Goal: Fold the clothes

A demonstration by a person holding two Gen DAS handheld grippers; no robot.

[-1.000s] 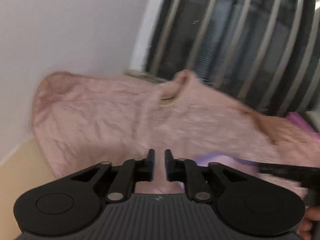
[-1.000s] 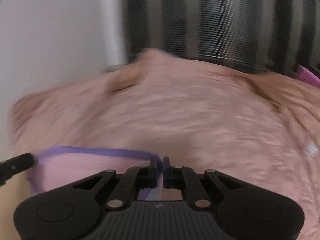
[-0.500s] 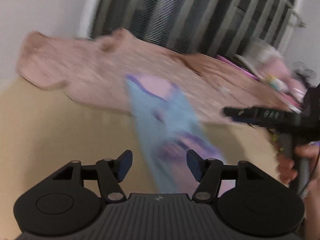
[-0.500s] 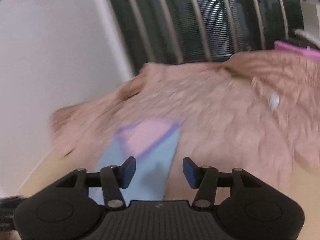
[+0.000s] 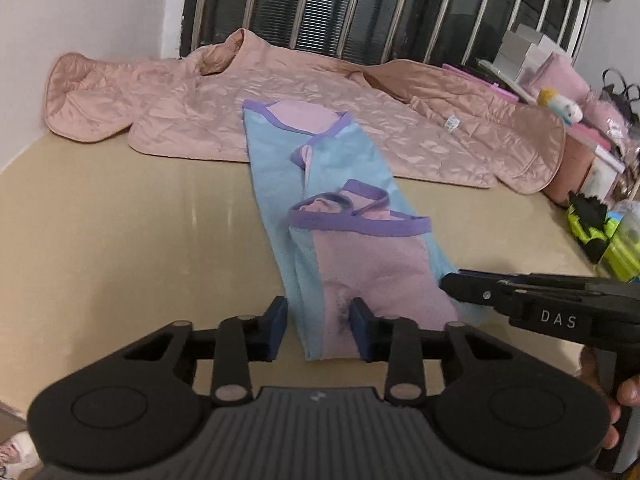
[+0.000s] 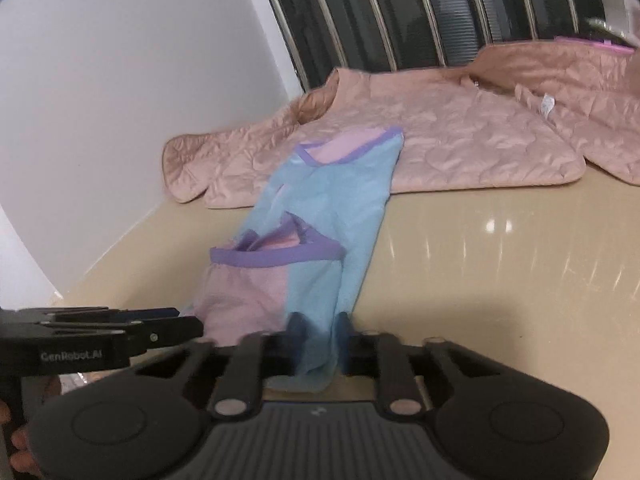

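A small blue and pink garment with purple trim lies in a long strip on the beige table; it also shows in the right wrist view. Its far end rests on a pink quilted jacket, which also shows in the right wrist view. My left gripper is open, its jaws on either side of the garment's near edge. My right gripper is open around the blue near corner. Each gripper shows from the side in the other's view.
A barred window runs behind the table and a white wall stands at the left. Boxes, pink items and a neon green and black object crowd the table's right end.
Both grippers were shut on the garment's purple edge near the jacket. They have opened, let the garment drop flat, and pulled back to its near end.
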